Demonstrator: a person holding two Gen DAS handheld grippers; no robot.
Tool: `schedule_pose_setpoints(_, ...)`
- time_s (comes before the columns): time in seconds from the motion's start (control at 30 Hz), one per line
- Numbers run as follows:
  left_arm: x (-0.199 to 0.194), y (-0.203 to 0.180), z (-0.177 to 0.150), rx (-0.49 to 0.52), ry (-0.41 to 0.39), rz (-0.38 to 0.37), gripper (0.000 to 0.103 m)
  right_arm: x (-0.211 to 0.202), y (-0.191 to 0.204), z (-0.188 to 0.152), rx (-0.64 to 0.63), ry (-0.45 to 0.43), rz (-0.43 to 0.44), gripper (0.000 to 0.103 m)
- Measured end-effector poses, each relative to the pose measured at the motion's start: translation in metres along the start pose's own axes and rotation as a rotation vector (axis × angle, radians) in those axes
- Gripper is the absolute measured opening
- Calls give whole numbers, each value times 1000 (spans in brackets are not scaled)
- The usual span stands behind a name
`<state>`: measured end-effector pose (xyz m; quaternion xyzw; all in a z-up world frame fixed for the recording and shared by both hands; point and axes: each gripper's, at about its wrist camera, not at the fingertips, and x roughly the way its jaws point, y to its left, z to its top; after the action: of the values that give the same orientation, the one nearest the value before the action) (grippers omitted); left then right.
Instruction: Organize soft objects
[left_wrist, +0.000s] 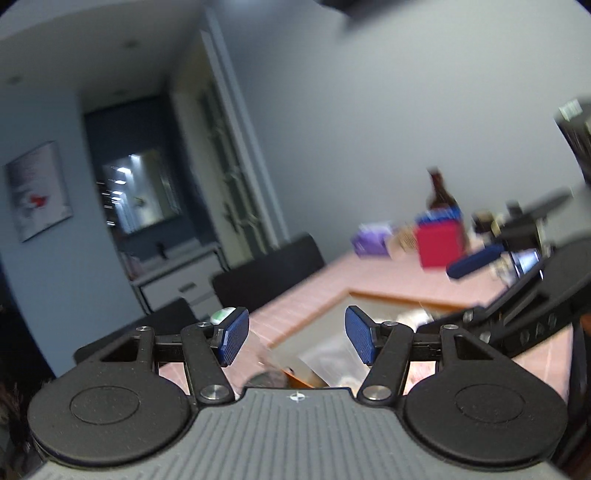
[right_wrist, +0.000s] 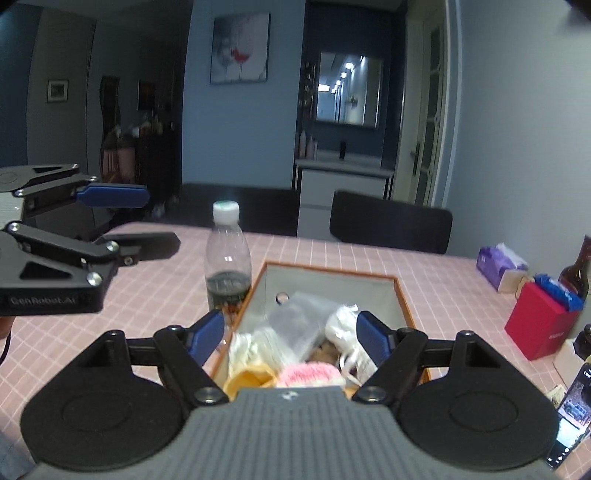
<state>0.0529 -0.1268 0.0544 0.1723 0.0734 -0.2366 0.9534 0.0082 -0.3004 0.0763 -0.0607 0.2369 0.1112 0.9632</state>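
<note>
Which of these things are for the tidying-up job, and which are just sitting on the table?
For the job: storage box, clear plastic bag, white soft item, pink knitted item, yellow soft item.

Just lying about: water bottle, tissue pack, red gift bag, brown bottle, phone.

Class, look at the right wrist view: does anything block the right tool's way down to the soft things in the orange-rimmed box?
Nothing visible does. The right tool stands open and empty above the box, with the soft things directly beneath. The water bottle stands outside the box's left wall, and the left tool hangs off to the left.
</note>
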Motion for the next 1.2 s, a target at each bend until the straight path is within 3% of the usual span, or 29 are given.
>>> schedule_pose_setpoints(0.17,-12,11,-9,-105,-74,108,71,-3,20,-6,24,-109,-10,78)
schedule_pose_setpoints(0.23,-15,14,-16,-133,-90,152,71,-3,27,-9,37,-141,-8,90)
schedule_pose_setpoints(0.33,-18,16,-29,-166,-96,227,71,-6,40,-17,34,-200,-17,94)
schedule_pose_setpoints(0.43,-21,19,-45,-194,-80,293,72,-7,53,-27,43,-254,-48,96)
schedule_pose_setpoints(0.73,-25,22,-88,-268,14,419,90,-2,71,-65,154,-335,-120,99)
schedule_pose_setpoints(0.97,-30,22,-104,-285,76,423,93,9,77,-91,156,-313,-191,99)
schedule_pose_setpoints(1.2,-34,13,-119,-305,109,417,94,14,82,-106,146,-288,-199,100)
